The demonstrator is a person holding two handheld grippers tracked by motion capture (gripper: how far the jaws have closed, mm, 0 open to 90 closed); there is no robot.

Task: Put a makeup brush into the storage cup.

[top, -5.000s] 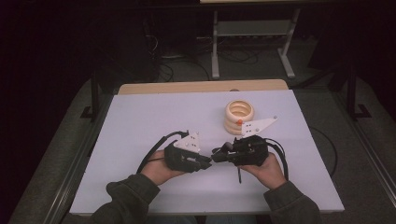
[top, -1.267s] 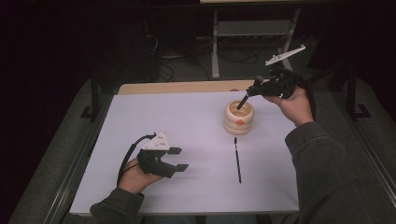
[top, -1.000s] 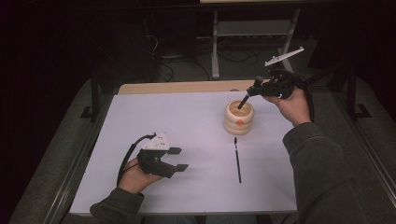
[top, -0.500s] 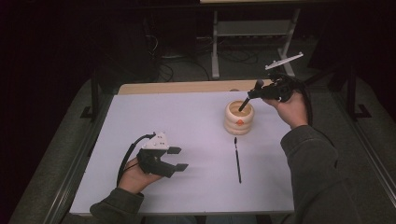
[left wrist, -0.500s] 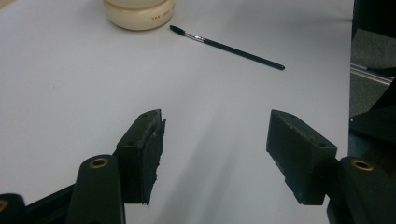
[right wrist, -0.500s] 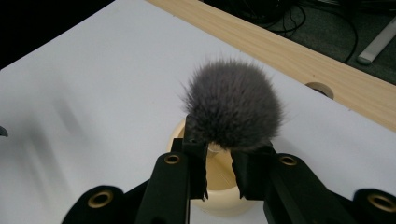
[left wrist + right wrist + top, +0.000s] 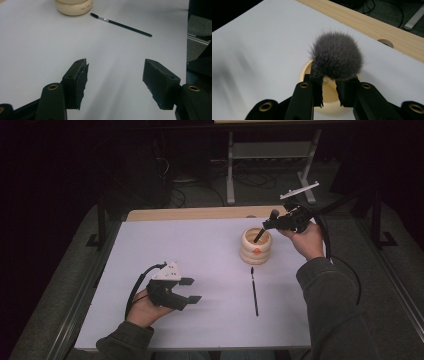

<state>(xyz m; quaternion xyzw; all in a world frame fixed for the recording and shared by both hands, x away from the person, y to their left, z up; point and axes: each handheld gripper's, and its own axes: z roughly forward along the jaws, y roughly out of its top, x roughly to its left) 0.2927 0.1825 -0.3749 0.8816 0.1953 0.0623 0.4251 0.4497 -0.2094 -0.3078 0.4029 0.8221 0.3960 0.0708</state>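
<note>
Grey fluff of a big brush (image 7: 337, 58) rises between the right gripper (image 7: 329, 93) jaws in its own view, clamped over the cream pot (image 7: 256, 245); from above, the handle slants into that pot. Left gripper (image 7: 115, 82) gapes wide, resting low, facing a thin brush (image 7: 121, 24) lying beside the pot.

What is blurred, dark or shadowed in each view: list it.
High view: the room around the table is dark. Left gripper view: sharp, with faint shadows under the open left tongs. Right gripper view: the table at left is smeared; the fluffy brush in the right tongs is sharp.
</note>
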